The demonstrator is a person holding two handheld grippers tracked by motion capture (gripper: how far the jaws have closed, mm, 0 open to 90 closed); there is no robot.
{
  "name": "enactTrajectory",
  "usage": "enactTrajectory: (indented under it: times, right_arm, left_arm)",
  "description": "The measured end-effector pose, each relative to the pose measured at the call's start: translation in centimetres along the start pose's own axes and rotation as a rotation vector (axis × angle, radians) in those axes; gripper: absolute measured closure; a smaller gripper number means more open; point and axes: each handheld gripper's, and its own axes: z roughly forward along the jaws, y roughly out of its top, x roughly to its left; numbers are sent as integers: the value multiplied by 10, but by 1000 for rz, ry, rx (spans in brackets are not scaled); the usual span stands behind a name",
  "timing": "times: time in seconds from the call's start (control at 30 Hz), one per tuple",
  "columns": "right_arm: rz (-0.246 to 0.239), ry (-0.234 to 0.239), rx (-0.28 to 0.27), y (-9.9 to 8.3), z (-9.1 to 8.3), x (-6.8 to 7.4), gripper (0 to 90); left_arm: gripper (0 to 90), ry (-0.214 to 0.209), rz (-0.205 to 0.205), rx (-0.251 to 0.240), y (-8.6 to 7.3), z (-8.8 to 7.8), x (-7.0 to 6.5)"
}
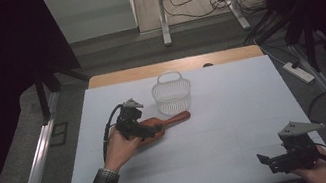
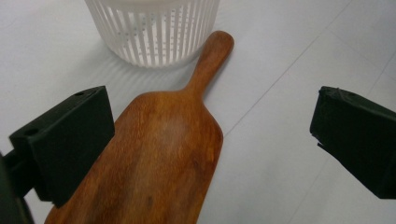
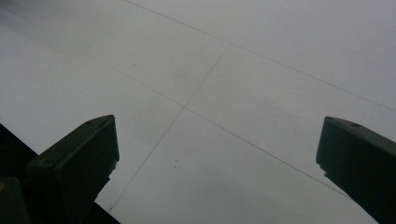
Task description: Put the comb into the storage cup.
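A person is holding a two-jaw tool in each hand over a pale surface [image 1: 238,129]. The left tool [image 1: 150,130] is hovering over the broad end of a wooden paddle board [image 1: 168,120], its jaws standing wide apart with the board's blade lying between and beneath them, not yet gripped. In the left gripper view the paddle board [image 2: 163,154] is running lengthwise away from the tool, its long axis pointing up toward a white slatted basket [image 2: 152,32], where the narrow rounded handle is ending just beside the basket's base. The wood is reddish brown, smooth and flat, widening from handle to blade. On the surface it is lying near the middle, left of centre. The right tool [image 1: 277,160] is resting well apart at the near right corner, jaws also wide apart, empty. The left hand is clearly the nearer one.
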Motion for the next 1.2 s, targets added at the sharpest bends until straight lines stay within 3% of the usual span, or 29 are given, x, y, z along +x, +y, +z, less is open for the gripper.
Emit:
enactTrajectory:
  times: [0.57,0.7,0.87,0.9,1.17,1.2]
  right_arm:
    - [-1,3,3,0,0,0,0]
    - [-2,3,3,0,0,0,0]
    - [0,5,3,0,0,0,0]
    - [0,5,4,0,1,0,0]
    - [1,6,7,0,1,0,0]
    - [1,6,7,0,1,0,0]
  left_arm:
    - [0,9,26,47,23,26,3]
    - [33,45,35,72,25,32,3]
    - [238,52,26,72,26,34,5]
    - [342,50,21,71,26,35,6]
    - [767,15,-9,57,27,38,11]
    - [859,19,-15,55,28,39,12]
